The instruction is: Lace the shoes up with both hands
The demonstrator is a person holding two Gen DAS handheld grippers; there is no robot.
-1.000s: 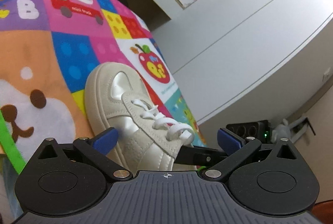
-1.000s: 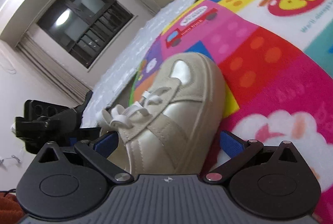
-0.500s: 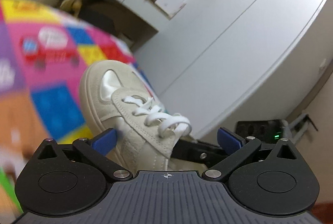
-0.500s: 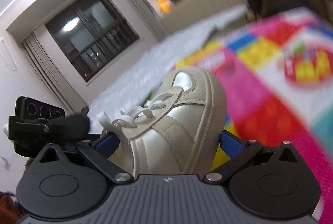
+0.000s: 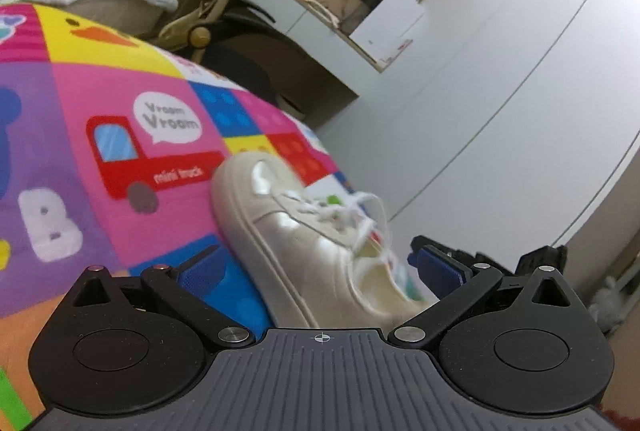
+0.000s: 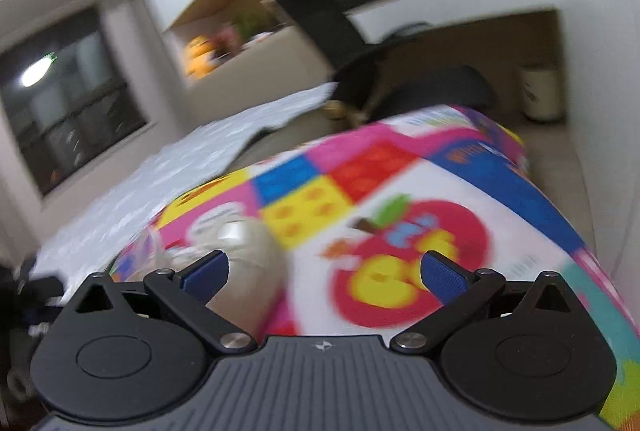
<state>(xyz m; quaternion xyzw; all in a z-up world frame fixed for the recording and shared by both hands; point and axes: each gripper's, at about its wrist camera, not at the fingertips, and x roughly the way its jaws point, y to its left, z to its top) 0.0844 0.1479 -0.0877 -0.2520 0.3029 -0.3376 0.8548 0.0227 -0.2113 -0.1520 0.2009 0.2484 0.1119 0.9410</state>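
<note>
1 shoe (image 5: pixel 304 243) w/ white laces (image 5: pixel 352 215), 1 play mat (image 5: pixel 120 103), 2 tongs: left (image 5: pixel 320 267), right (image 6: pixel 324 269).

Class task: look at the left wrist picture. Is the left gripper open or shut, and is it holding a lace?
Open. The left gripper has its blue pads wide apart on either side of the shoe, gripping nothing; the laces lie loose and blurred.

Shoe (image 5: pixel 304 251): glossy pearl panels, matt suede toe. Laces (image 5: pixel 352 215): white cloth. Mat (image 5: pixel 120 135): smooth printed surface.
</note>
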